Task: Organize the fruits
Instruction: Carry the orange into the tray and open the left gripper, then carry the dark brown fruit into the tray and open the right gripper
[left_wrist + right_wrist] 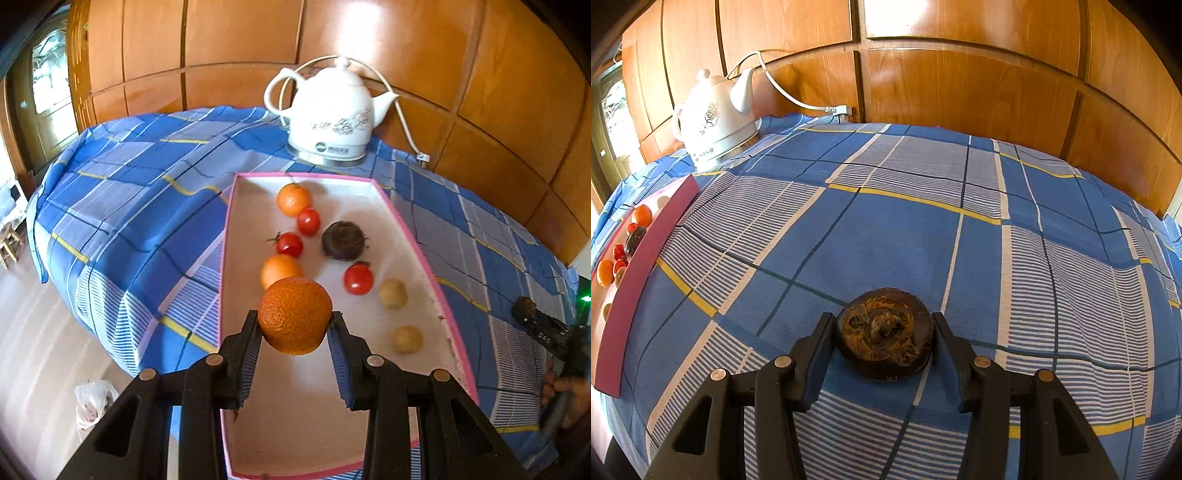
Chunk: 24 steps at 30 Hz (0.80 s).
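Jaws of the left gripper [294,325] clamped a pebbled orange [295,315] at its widest girth above the pink-rimmed box [424,254]; light, firm, probably bruisable. Right gripper [884,341] pinched a hard, dark, flattened fruit [884,339] over the worktop.

The left gripper [293,325] is matte black plastic, with two angular fingers whose inner pads [248,360] are ribbed blue. Round brass-coloured pins sit at its linkage joints. The right gripper [884,334] has the same black build, with silver pins and triangular cut-outs in its lower arms.
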{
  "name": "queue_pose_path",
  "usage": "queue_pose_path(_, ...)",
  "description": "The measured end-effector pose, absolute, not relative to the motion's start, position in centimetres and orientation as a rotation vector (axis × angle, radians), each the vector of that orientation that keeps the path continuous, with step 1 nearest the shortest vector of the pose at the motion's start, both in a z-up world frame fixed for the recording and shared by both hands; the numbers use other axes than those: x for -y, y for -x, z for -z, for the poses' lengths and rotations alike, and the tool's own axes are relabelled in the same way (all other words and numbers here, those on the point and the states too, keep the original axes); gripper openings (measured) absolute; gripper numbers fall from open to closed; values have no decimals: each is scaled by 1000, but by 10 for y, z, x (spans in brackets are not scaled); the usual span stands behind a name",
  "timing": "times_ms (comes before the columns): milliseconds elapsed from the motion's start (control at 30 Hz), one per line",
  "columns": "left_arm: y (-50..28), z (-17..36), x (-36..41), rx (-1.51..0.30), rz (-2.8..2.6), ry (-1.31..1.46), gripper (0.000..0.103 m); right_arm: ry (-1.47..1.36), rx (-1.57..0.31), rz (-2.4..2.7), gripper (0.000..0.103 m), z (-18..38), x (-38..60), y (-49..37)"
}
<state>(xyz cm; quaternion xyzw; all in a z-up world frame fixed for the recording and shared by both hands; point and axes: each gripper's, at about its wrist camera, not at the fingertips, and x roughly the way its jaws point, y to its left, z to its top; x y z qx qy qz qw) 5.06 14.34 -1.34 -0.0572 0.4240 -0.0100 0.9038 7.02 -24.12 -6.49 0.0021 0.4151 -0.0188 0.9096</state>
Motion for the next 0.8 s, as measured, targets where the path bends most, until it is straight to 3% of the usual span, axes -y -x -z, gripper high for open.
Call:
queue_pose_path(367,-63,40,-145,-936,-25,99,39,-4,-856,39,52,65,241,-70)
queue_pose_path(800,-52,12,-137,-818,-80,58,46,0,-855,39,52,65,241,-70)
